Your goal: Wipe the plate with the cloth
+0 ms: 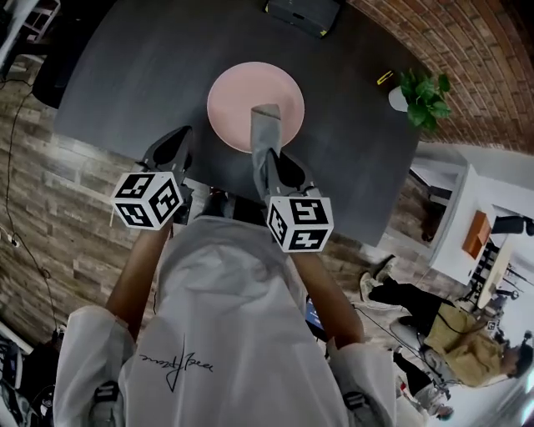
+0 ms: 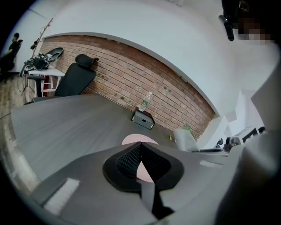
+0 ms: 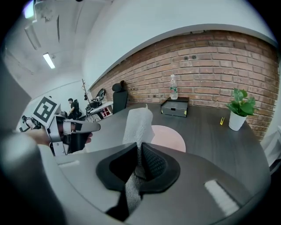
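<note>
A round pink plate (image 1: 234,104) lies on the dark table (image 1: 133,75), close to its near edge. My right gripper (image 1: 269,157) is shut on a grey cloth (image 1: 265,129), whose free end stands up and reaches over the plate's near right part. In the right gripper view the cloth (image 3: 137,125) rises from between the jaws in front of the plate (image 3: 169,137). My left gripper (image 1: 183,133) hovers left of the plate near the table edge, jaws shut with nothing in them. Past its tips the left gripper view shows the plate (image 2: 134,139).
At the table's far side stands a black box (image 1: 304,12) with a water bottle (image 3: 173,87) on it. A potted plant (image 1: 424,96) and a small yellow item (image 1: 385,77) sit at the right. An office chair (image 2: 77,77) stands behind the table. Someone sits on the floor (image 1: 450,325).
</note>
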Tool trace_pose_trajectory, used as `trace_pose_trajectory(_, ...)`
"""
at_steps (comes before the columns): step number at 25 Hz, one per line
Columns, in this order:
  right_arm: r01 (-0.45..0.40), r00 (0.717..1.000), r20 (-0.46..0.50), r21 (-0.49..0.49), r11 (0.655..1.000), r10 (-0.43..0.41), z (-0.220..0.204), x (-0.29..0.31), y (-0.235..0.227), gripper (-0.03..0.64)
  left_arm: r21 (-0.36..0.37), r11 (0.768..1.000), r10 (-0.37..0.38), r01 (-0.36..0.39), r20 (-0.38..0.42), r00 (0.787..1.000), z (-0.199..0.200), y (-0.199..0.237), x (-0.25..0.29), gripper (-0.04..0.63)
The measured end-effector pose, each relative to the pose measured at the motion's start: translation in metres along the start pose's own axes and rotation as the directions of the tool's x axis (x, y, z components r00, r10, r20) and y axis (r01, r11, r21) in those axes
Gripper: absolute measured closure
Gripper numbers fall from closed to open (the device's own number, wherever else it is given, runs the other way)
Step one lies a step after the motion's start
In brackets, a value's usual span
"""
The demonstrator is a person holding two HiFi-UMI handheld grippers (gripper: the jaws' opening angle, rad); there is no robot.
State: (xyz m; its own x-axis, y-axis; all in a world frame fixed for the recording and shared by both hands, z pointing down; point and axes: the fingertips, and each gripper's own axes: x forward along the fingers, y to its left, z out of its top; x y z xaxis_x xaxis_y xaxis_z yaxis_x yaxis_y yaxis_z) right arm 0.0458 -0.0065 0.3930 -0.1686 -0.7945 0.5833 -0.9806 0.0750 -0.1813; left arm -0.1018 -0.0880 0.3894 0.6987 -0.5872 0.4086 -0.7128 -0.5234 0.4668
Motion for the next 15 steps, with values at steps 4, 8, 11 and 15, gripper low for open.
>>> trace_pose_trajectory(4, -0.021, 1.0, -0.012, -0.015, 1.0, 0.021, 0.008, 0.019, -0.011, 0.594, -0.002, 1.0, 0.021, -0.021, -0.05, 0.999, -0.011, 0.009, 0.012, 0.591)
trace_pose_trajectory(8, -0.027, 0.999, -0.026, -0.03, 0.999, 0.026, 0.016, 0.035, -0.025, 0.594, -0.012, 1.0, 0.021, -0.022, -0.083, 0.996, -0.016, 0.011, 0.025, 0.591)
trace_pose_trajectory(11, -0.027, 0.999, -0.038, -0.038, 0.999, 0.025, 0.021, 0.046, -0.034, 0.594, -0.022, 0.999, 0.043, -0.045, -0.097, 0.994, -0.017, 0.019, 0.034, 0.591)
trace_pose_trajectory(15, -0.038, 0.998, -0.051, -0.087, 0.995, 0.034, 0.032, 0.061, -0.04, 0.594, 0.008, 0.996, 0.088, -0.087, -0.11, 0.99, -0.012, 0.028, 0.047, 0.589)
